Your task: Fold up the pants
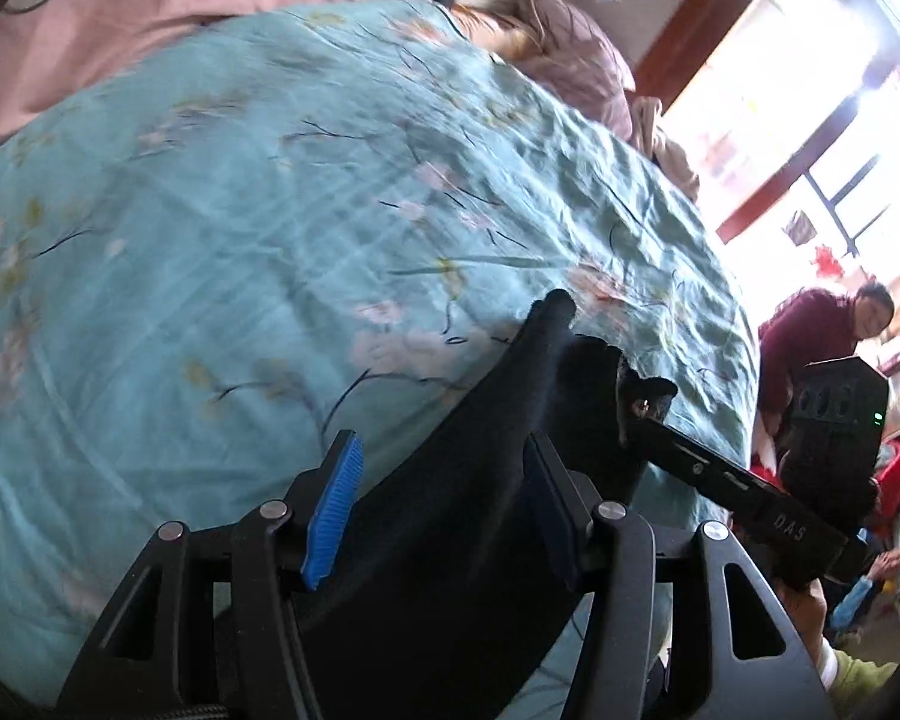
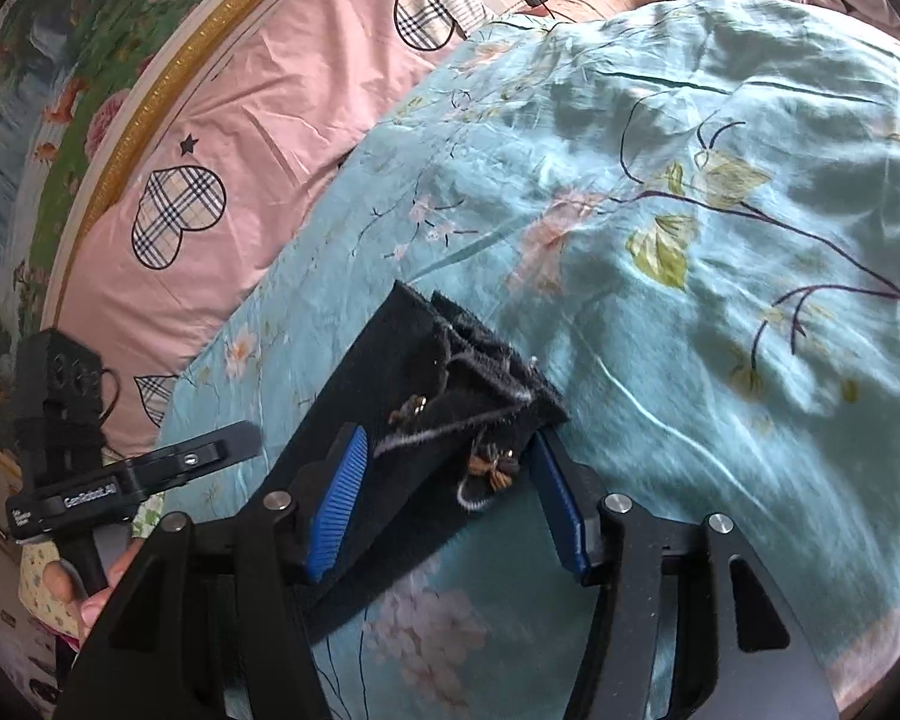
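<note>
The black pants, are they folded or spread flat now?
Folded, at least partly: the black pants show stacked layered edges between the right gripper fingers.

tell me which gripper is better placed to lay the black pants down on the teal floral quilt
Right, probably: the right gripper has the black pants' frayed ends over the teal floral quilt.

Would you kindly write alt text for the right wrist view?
The right gripper, with blue-padded fingers, straddles the fuzzy edge of black fabric pants over a teal floral bedspread. The left gripper shows at left, near a pink pillow with plaid hearts.
</note>
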{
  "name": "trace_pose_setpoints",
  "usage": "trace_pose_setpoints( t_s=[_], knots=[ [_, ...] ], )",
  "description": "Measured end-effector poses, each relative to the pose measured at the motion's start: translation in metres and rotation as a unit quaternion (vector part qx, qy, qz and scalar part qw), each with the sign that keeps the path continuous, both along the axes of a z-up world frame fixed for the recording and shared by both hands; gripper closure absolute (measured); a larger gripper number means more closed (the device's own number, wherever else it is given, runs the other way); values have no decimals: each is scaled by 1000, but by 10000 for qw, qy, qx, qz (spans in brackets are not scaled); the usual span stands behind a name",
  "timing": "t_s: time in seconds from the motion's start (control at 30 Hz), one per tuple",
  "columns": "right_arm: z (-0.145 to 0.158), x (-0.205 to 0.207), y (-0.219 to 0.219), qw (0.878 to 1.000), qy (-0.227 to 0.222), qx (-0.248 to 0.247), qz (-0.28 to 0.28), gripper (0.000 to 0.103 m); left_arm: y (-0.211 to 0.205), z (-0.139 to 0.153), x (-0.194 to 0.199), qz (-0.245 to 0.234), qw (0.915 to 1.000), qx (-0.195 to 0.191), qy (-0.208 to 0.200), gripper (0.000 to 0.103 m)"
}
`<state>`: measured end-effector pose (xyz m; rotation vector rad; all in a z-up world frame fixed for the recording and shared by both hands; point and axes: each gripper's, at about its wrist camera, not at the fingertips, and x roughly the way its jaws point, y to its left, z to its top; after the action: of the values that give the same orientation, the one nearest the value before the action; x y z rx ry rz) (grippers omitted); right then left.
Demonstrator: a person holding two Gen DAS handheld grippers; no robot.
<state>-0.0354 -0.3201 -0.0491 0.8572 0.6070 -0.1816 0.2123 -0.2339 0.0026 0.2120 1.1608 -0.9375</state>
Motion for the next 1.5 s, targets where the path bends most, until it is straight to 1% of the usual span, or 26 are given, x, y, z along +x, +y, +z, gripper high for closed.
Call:
trace_pose_setpoints(
  t_s=[0.03, 0.07, 0.1, 0.17, 0.27, 0.4, 0.47, 0.5, 0.53, 0.57, 0.63, 0.73, 0.83, 0.93, 1.03, 1.13, 1.2, 1.3, 1.4, 1.5],
  knots=[
    [0, 1, 0, 10000, 31, -66, 15, 63, -9, -3, 1, -79, 9999, 62, 16, 47],
    [-1, 1, -1, 9999, 63, -118, 45, 80, -16, -5, 2, -156, 9998, 75, 56, 47],
    [-3, 2, -4, 9998, 72, -127, 111, 85, -23, -8, 3, -235, 9996, 94, 95, 47],
    [-6, -3, -8, 9999, -30, -43, 137, 88, -36, -12, 4, -378, 9991, 164, 135, 47],
    [-7, -15, -16, 9998, -195, 42, 85, 90, -55, -18, 4, -626, 9975, 294, 160, 47],
    [-12, -23, -16, 9996, -230, 101, 145, 90, -81, -30, 4, -938, 9944, 440, 186, 48],
    [-14, -24, -16, 9995, -255, 111, 160, 90, -91, -37, 5, -1014, 9935, 452, 246, 56],
    [-14, -23, -16, 9994, -273, 112, 170, 90, -94, -38, 5, -1073, 9930, 408, 266, 65],
    [-13, -22, -16, 9994, -264, 86, 185, 90, -96, -39, 5, -1129, 9925, 348, 310, 79],
    [-13, -21, -16, 9994, -266, 71, 198, 90, -99, -39, 6, -1190, 9917, 268, 402, 85],
    [-12, -21, -17, 9993, -304, 45, 227, 90, -101, -37, 6, -1179, 9921, 242, 345, 91],
    [-12, -21, -17, 9990, -364, 38, 257, 90, -99, -33, 3, -1177, 9925, 186, 259, 93],
    [-7, -23, -15, 9981, -527, 34, 331, 90, -91, -23, 2, -1131, 9933, -7, 229, 94],
    [3, -23, -12, 9967, -687, -20, 421, 90, -78, -5, 2, -1024, 9942, -263, 216, 94],
    [18, -24, -6, 9939, -952, -43, 553, 90, -63, 17, -2, -937, 9941, -527, 106, 94],
    [32, -23, 1, 9881, -1313, 68, 795, 90, -40, 40, -9, -837, 9933, -800, -31, 94],
    [43, -21, 9, 9820, -1575, 182, 1032, 90, -26, 52, -12, -748, 9926, -953, -99, 94],
    [53, -17, 23, 9735, -1830, 362, 1319, 90, 1, 67, -18, -564, 9912, -1188, -180, 94],
    [61, -12, 41, 9659, -1976, 472, 1604, 90, 29, 75, -25, -374, 9896, -1362, -259, 94],
    [67, -7, 62, 9604, -1994, 466, 1892, 90, 61, 79, -30, -177, 9877, -1526, -286, 94]
  ],
)
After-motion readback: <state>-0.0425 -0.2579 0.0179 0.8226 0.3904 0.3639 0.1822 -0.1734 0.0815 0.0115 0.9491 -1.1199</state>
